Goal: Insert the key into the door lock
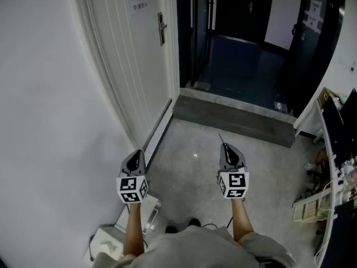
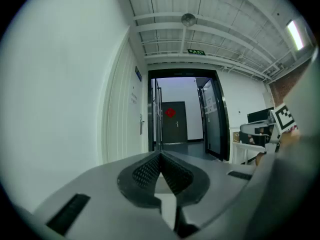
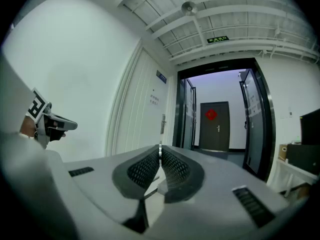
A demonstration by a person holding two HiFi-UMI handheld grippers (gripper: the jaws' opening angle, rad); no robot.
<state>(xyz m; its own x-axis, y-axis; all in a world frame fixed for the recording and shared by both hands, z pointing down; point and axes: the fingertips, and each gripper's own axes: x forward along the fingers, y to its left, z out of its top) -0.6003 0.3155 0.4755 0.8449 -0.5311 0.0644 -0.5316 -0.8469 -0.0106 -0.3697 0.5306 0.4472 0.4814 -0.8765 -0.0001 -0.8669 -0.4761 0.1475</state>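
Note:
The white door stands at the left, and its metal handle and lock plate are far ahead of both grippers. The lock plate also shows small in the left gripper view and the right gripper view. My right gripper points level toward the doorway and is shut on a thin metal key. A sliver of the key sticks out between the pads. My left gripper is held level near the wall. Its pads meet with nothing between them.
A grey raised threshold crosses the floor ahead, before a dark corridor with a dark door carrying a red ornament. A glass door leaf stands at the right. A cluttered desk runs along the right. A white box lies by my left foot.

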